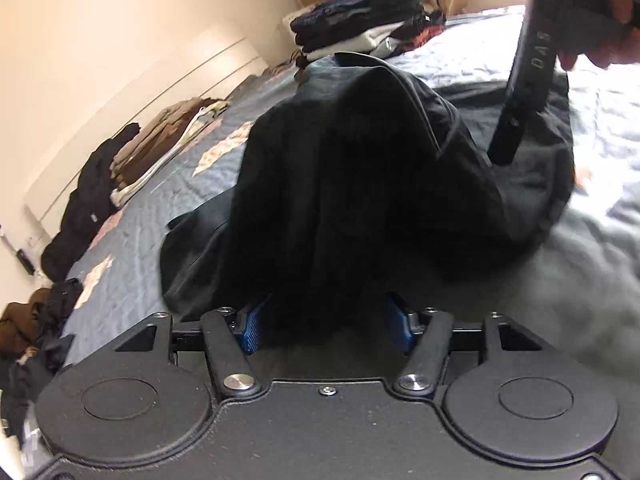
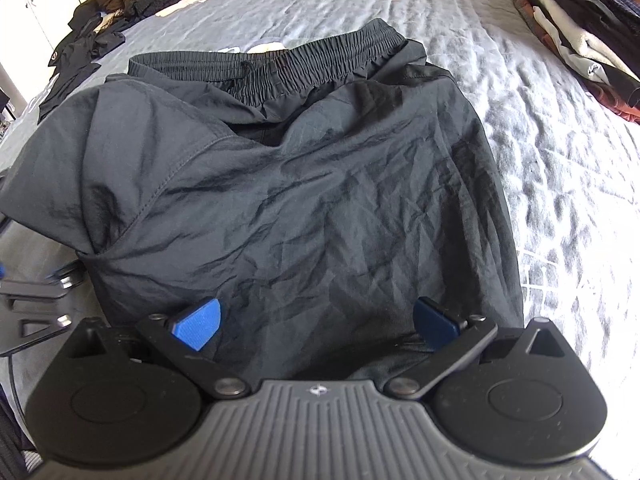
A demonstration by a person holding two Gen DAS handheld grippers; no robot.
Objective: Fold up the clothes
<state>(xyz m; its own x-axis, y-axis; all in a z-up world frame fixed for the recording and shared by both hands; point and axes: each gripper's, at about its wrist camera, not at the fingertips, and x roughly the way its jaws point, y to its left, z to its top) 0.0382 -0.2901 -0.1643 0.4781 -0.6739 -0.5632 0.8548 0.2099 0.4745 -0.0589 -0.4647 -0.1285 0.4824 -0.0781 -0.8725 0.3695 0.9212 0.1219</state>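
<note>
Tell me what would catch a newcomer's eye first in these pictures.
The crumpled black shorts fill the middle of the quilted bed, elastic waistband at the far end. The right hand-held gripper has its blue pads spread wide over the near hem, and the left hand-held gripper has fabric bunched between its pads. Folded clothes are stacked at the right edge.

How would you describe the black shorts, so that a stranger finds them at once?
On the grey quilted bed, look at the middle, just ahead of the right tongs. The black shorts lie spread alone, showing a gathered elastic waistband, unlike the folded stack at the right.
</note>
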